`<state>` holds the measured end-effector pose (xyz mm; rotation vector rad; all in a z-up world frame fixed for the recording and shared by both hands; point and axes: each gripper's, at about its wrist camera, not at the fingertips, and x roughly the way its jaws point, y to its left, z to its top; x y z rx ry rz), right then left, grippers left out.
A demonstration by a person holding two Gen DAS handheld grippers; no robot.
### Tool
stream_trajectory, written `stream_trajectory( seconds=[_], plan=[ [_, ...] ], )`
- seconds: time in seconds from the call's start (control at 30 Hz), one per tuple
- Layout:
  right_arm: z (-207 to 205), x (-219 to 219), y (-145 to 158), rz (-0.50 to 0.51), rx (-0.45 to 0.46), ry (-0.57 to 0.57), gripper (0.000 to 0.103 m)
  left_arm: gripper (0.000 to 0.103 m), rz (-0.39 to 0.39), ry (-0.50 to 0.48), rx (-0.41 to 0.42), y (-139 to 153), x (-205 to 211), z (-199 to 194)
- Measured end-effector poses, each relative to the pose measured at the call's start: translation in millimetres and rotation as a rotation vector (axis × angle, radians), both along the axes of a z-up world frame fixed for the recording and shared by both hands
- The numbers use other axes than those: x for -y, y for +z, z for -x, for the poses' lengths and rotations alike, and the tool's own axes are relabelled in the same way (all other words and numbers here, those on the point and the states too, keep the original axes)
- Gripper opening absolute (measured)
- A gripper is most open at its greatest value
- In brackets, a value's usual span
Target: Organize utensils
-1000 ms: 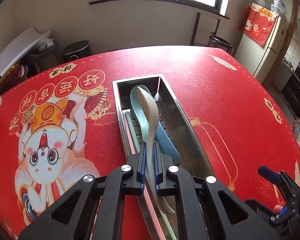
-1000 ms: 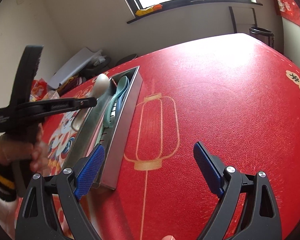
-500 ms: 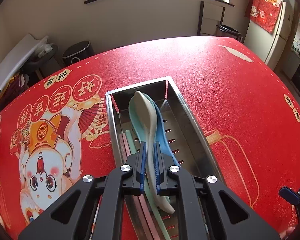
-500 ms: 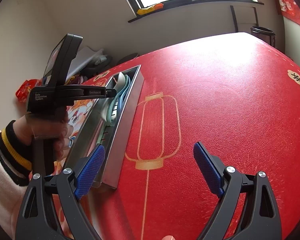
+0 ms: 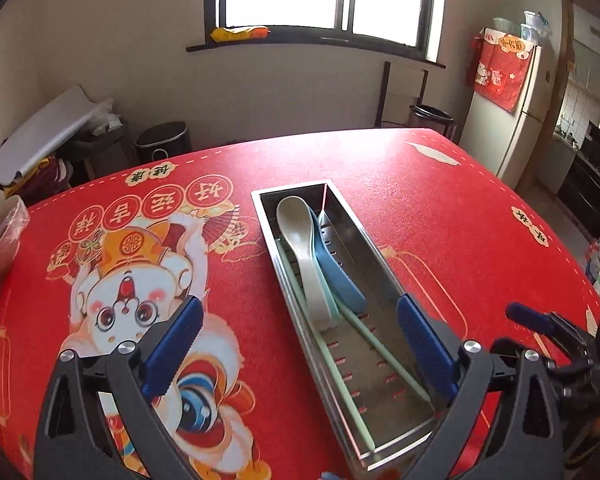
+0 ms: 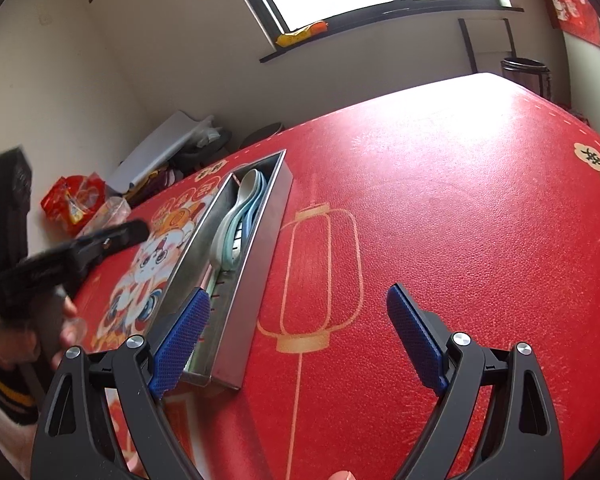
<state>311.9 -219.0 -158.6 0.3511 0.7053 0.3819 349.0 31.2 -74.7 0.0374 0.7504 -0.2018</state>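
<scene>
Our left tool [image 5: 298,334] hangs above the near end of the long stainless-steel tray [image 5: 374,246], its blue-padded fingers [image 5: 172,338] spread wide and holding nothing. We judge the spread as clearance: the gap is wider than the tray, so the fingers can lift away without catching its walls.

The pale grey-white plastic spoon [image 5: 306,256] lies inside the tray, bowl toward the far end, stacked on a mint-green spoon [image 5: 333,307] and a blue spoon [image 5: 338,276]. The three nest along the tray's length, presumably to save room. Pale green chopsticks [image 5: 384,350] run lengthwise over the slotted floor. We also glimpse a pinkish strip along the left wall, too thin to identify.

Our right tool [image 6: 296,338] waits low over the red printed table [image 6: 460,208], just beside the tray's near corner, its fingers likewise wide apart and empty. From there the stacked spoons show in profile.

We find no utensils left loose on the visible table, so we judge the sorting near its end.

Writing: four round red medallions on the table [image 5: 152,208] carry Chinese characters, upside-down from our side; we cannot read them with confidence. More characters sit in small cloud shapes at the table's edges. The left tool's side bears small print, blurred beyond reading in the right wrist view.
</scene>
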Motion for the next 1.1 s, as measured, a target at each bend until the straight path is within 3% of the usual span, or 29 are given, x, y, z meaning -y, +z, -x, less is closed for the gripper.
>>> stream_trajectory(
  seconds=[0.13, 0.23, 0.43, 0.53, 0.7, 0.83, 0.9, 1.03, 1.1],
  plan=[
    [3, 3, 5, -0.043, 0.029, -0.019, 0.087, 0.097, 0.02, 0.043, 0.015, -6, -21, 56],
    [9, -1, 10, -0.051, 0.063, 0.003, 0.088, 0.097, -0.023, 0.072, 0.007, -15, -31, 95],
    [20, -6, 21, -0.021, 0.073, 0.016, 0.088, 0.097, -0.027, 0.051, -0.022, -32, -43, 159],
    [32, -11, 19, -0.006, 0.042, 0.048, 0.088, 0.097, -0.007, 0.034, -0.019, -37, -43, 177],
    [55, -24, 11, 0.135, 0.019, 0.112, 0.088, 0.097, 0.01, -0.042, -0.02, -44, -26, 193],
    [70, -19, 13, 0.112, 0.032, 0.129, 0.088, 0.096, 0.006, -0.1, -0.028, -50, -9, 200],
    [75, -18, 16, 0.108, 0.048, 0.133, 0.088, 0.092, 0.01, -0.118, -0.037, -52, -3, 202],
    [78, -25, 22, 0.212, 0.077, 0.102, 0.088, 0.075, 0.009, -0.137, -0.072, -59, 3, 202],
    [78, -24, 23, 0.197, 0.067, 0.094, 0.088, 0.066, 0.015, -0.146, -0.094, -63, 5, 201]
  ],
)
